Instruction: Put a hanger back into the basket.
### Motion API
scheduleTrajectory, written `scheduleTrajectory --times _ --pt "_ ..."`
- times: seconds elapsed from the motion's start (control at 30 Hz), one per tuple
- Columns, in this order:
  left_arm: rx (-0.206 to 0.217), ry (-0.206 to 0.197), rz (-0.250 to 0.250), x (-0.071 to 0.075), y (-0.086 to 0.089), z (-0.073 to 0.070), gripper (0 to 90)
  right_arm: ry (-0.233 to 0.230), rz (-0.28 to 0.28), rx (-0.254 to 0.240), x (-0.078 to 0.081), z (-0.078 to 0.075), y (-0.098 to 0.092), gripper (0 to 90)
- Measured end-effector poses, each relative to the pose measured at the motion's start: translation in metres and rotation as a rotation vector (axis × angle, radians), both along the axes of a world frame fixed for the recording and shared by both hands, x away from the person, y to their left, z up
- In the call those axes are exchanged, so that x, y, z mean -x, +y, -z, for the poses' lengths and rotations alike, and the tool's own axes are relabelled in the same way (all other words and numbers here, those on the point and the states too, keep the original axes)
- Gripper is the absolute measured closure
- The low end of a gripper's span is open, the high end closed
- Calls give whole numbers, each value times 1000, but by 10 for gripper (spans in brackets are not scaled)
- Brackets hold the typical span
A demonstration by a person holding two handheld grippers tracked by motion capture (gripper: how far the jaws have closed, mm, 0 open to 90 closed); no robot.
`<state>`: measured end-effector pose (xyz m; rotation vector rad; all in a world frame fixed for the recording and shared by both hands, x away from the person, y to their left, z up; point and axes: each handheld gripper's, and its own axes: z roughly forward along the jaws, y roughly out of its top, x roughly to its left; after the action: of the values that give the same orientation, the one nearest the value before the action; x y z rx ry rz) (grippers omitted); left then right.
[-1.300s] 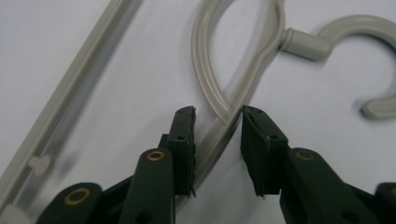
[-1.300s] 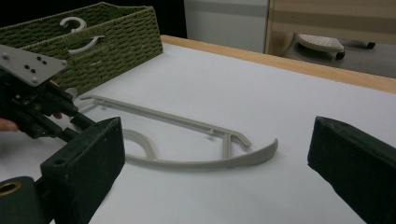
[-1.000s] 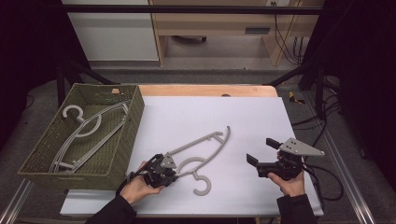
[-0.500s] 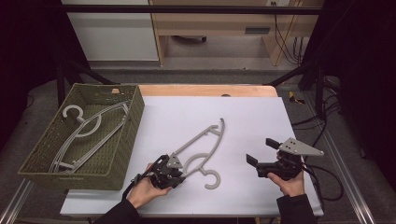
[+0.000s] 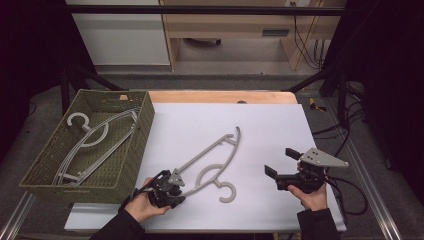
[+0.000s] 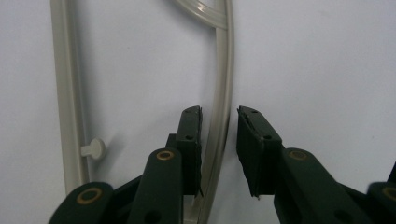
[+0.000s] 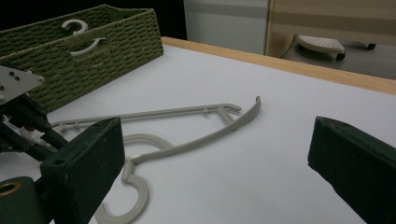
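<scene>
A grey plastic hanger [image 5: 212, 152] lies flat on the white table top, its hook [image 5: 227, 192] near the front edge. My left gripper [image 5: 175, 184] is at the hanger's near end. In the left gripper view one bar of the hanger [image 6: 223, 93] runs between the jaws of that gripper [image 6: 219, 112]. The bar rests against the left pad, with a thin gap to the right pad. The jaws have just been opening. My right gripper [image 5: 280, 161] stands open to the right of the hanger with nothing between its fingers, and its own view faces the hanger [image 7: 187, 112].
A green woven basket [image 5: 145, 120] stands at the left of the table and holds grey hangers [image 5: 95, 140]. The table's wooden back edge [image 5: 225, 96] runs behind the white sheet. Cables trail off the right side.
The left hand shifted right with the hanger's end. The hanger swung to a steeper angle and its hook moved right. The right gripper stayed still.
</scene>
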<state>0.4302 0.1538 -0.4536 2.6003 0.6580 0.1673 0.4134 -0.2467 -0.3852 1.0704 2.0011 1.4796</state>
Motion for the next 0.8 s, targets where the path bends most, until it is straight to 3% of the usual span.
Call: scheduleTrajectory --times 0.33,0.47,0.6,0.8 --pt "-80 -8 -12 1 -13 -2 732 -2 1 -6 0 -1 0 39" --pt "-83 0 -13 1 -14 -2 766 -2 1 -7 0 -1 0 38" --pt "-103 -25 33 3 -17 -3 804 1 2 -5 0 -1 0 37" --pt "-65 -39 30 5 -12 -2 828 4 0 -6 0 0 -1 36"
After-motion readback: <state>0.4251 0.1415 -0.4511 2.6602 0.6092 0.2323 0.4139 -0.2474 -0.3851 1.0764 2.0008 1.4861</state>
